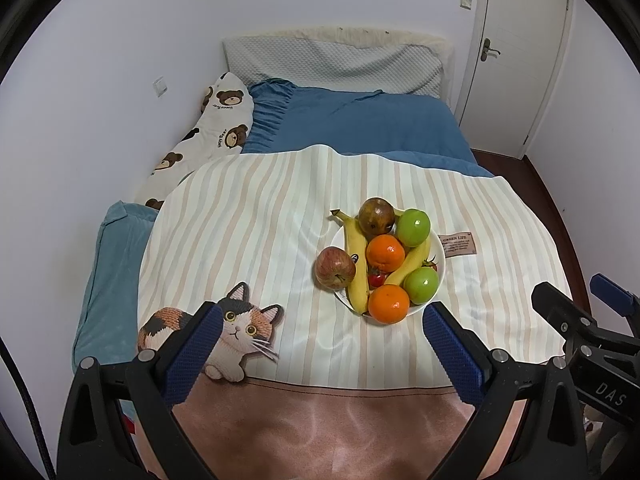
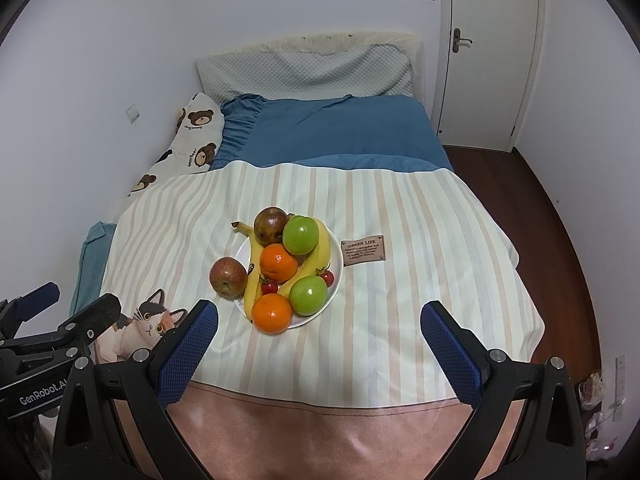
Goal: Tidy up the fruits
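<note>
Bedding fills both views: a striped blanket [image 2: 400, 300] lies across the bed [image 2: 340, 128], with bare cloth all around the plate [image 2: 338, 276], widest on the right toward the blanket's edge. The white plate holds two bananas [image 2: 320, 256], two green fruits [image 2: 301, 235], two oranges [image 2: 279, 262], a dark fruit [image 2: 271, 224] and small tomatoes [image 2: 269, 287]. A red apple [image 2: 228, 277] rests against its left rim. The left claw [image 1: 322, 344] and right claw [image 2: 320, 340] hover spread wide, holding nothing.
</note>
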The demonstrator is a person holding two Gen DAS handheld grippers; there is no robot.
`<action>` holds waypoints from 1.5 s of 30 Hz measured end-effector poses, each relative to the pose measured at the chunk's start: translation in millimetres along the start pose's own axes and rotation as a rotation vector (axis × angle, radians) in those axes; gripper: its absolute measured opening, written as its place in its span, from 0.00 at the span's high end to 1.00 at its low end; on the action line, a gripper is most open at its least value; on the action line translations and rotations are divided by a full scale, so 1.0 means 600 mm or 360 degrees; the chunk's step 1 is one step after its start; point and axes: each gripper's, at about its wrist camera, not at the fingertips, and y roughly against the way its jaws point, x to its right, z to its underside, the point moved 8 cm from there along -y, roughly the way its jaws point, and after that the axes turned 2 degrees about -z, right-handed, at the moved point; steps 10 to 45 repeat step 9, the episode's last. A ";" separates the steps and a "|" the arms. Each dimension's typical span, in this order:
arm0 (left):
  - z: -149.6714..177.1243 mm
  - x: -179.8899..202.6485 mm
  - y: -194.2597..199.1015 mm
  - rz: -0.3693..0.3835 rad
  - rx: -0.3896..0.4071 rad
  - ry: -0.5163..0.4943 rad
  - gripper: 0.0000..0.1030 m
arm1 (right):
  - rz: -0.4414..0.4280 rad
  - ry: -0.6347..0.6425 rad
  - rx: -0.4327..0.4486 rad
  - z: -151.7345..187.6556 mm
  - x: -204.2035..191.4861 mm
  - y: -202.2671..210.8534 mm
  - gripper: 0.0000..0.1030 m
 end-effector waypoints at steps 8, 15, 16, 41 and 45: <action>0.000 0.002 0.005 0.0001 0.0009 0.0010 0.01 | 0.0001 -0.0001 0.0001 0.000 -0.002 0.001 0.00; 0.000 0.002 0.005 0.0003 0.0009 0.0010 0.01 | 0.0001 -0.0002 0.0002 -0.001 -0.002 0.002 0.00; 0.000 0.002 0.005 0.0003 0.0009 0.0010 0.01 | 0.0001 -0.0002 0.0002 -0.001 -0.002 0.002 0.00; 0.000 0.002 0.005 0.0003 0.0009 0.0010 0.01 | 0.0001 -0.0002 0.0002 -0.001 -0.002 0.002 0.00; 0.000 0.002 0.005 0.0003 0.0009 0.0010 0.01 | 0.0001 -0.0002 0.0002 -0.001 -0.002 0.002 0.00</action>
